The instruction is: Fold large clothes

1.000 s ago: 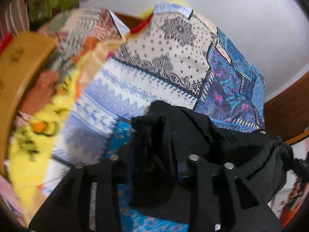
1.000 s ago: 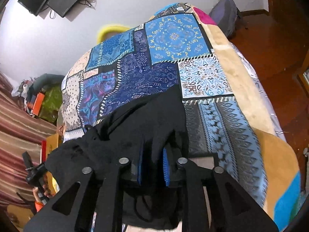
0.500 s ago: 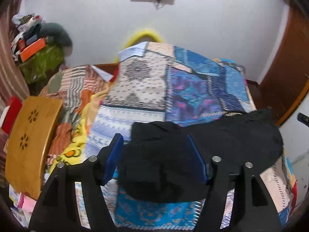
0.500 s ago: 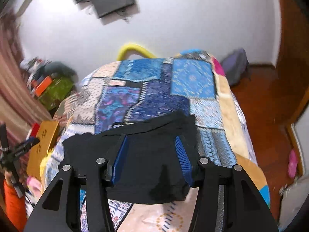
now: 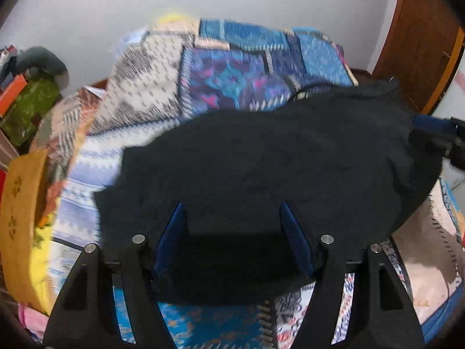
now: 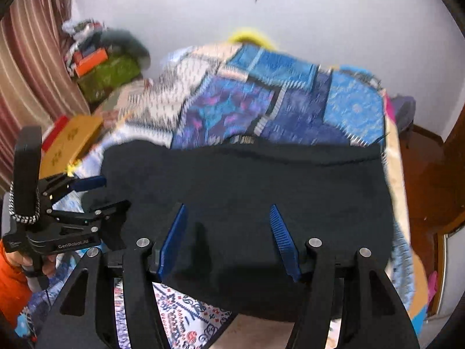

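The black garment (image 5: 276,160) is spread on the patchwork bedspread (image 5: 232,69); the left claw (image 5: 234,238) and right claw (image 6: 228,238), jaws just opening, are held unclamped above it.

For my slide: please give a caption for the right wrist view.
Black garment lies spread on the patchwork bedspread; right gripper open above it.

Left gripper (image 5: 234,238): fingers (image 5: 171,238) spread wide, tilted steeply down, pads clear of cloth, nothing clamped. Right gripper (image 6: 228,240): fingers (image 6: 280,238) parted, jaws just opening further, also angled down, nothing pinched. In right wrist view, left gripper sits at far left, side-on, held by hand (image 6: 35,264) with orange sleeve (image 6: 11,288). Both views motion-blurred.
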